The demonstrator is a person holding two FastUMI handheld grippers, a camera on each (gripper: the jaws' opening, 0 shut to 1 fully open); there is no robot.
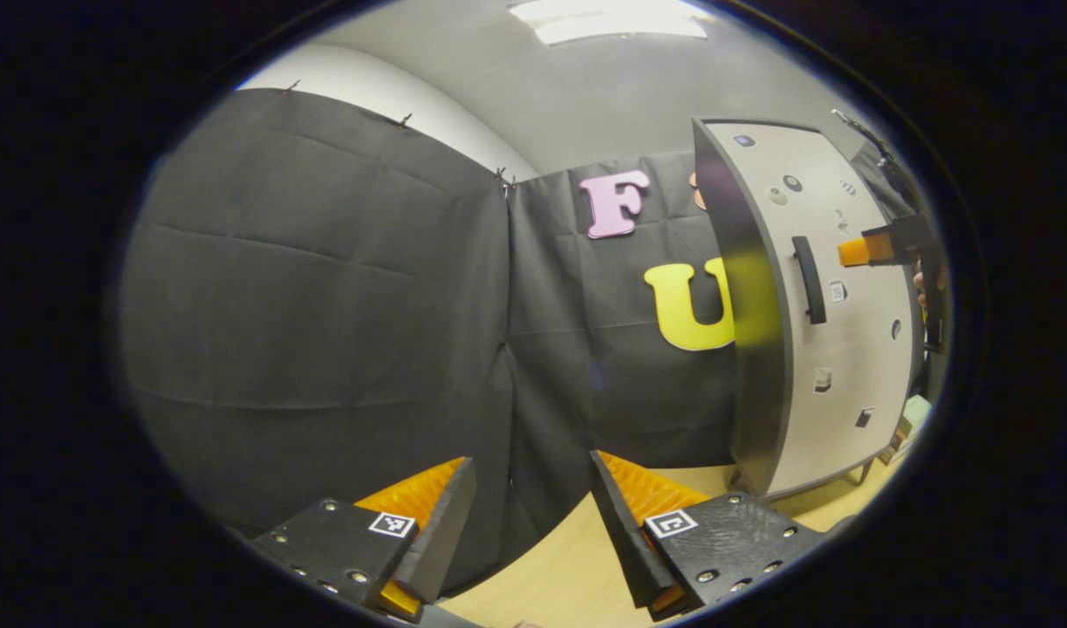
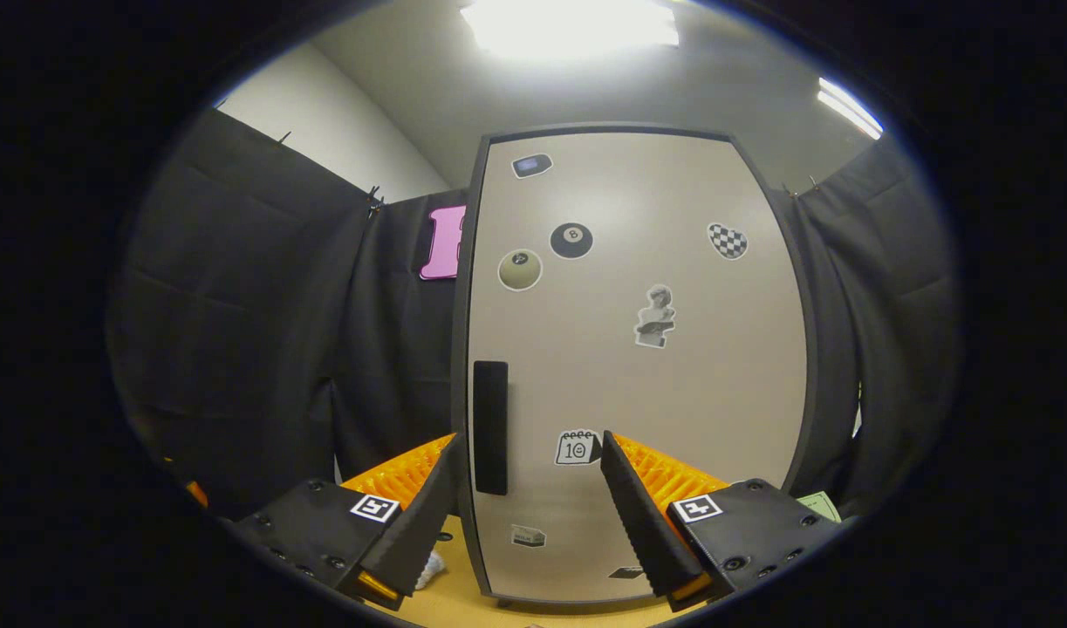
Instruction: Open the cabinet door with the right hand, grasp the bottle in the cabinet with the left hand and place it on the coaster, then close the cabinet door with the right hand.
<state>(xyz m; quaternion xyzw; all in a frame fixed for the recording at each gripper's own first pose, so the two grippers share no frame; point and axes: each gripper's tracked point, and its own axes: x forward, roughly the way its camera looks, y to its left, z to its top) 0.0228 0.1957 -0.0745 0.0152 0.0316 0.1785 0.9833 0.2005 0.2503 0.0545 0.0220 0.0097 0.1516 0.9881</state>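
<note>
1. We see the cabinet (image 2: 638,366) standing on the table (image 1: 550,567), with its door (image 2: 673,349) shut and facing us in the right gripper view. The door is a flat, pale panel with stickers on it.

2. The handle (image 2: 490,427) is a dark vertical bar near the left edge of the door. The right gripper (image 2: 524,497) is in front of the door, its jaws spread wide with nothing between them. The handle shows in the gap between its fingers, but we judge they do not touch it yet.

3. In the left gripper view the right gripper (image 1: 869,250) comes toward the door from the right, just beside the handle (image 1: 810,281).

4. The left gripper (image 1: 533,523) is also wide open and empty. It waits to the left of the cabinet, near the booth wall.

5. The bottle is behind the shut door, so we cannot tell its place, size or material. The coaster we also cannot make out.

6. We judge the door is stiff and light — it should swing if pulled by the handle. The bar is narrow and probably smooth, so the fingers should close across its middle, not on its end.

7. For the bottle, we guess it may be smooth and can tip — better to take it around the body.
</note>
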